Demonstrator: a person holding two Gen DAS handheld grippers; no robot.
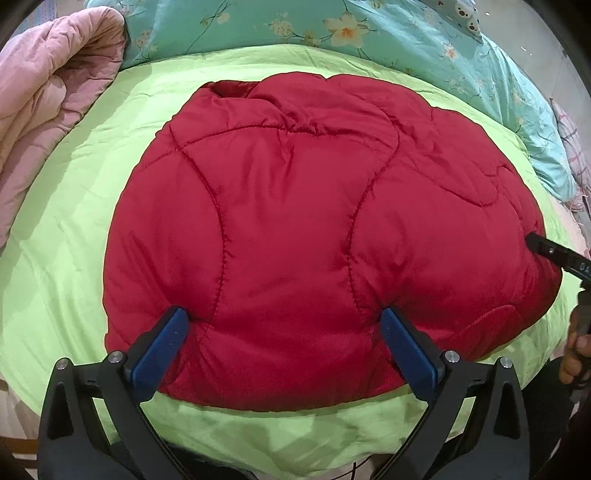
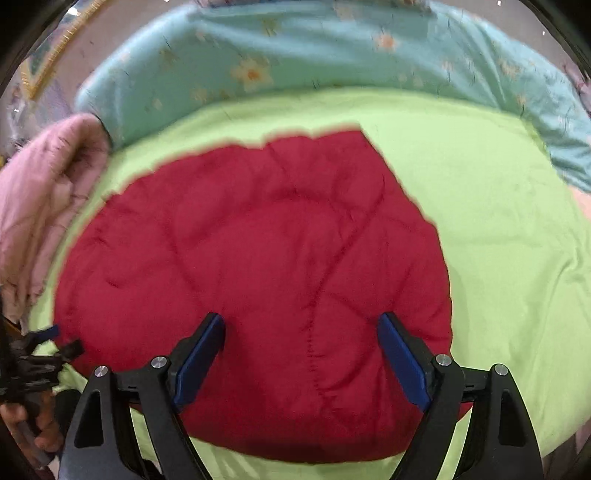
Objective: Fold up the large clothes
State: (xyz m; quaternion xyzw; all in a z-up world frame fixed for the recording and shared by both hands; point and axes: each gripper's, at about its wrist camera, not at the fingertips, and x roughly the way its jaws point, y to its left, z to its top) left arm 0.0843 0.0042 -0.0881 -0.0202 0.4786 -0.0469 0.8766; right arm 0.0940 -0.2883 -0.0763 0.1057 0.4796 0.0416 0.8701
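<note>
Left wrist view: the red padded jacket lies spread on the green sheet of the bed, already folded into a compact block, collar end at the far side and hem nearest the person. The left claw stands wide, its blue pads resting on the near hem with a broad band of padding between them; nothing is pinched. The jacket runs away from this claw, near to far, so its long axis lies straight ahead. At the right edge the tip of the right claw touches the jacket's right flank. A pink quilt is heaped far left, and a floral blue cover lies beyond.

Right wrist view (blurred): the right claw is also wide, over the jacket's near right part, gripping nothing. The right edge of the jacket is just beside its right pad; bare green sheet lies further right.

Judgement: both claws sit at the near hem, left and right, so the next fold probably carries the hem away towards the collar.
</note>
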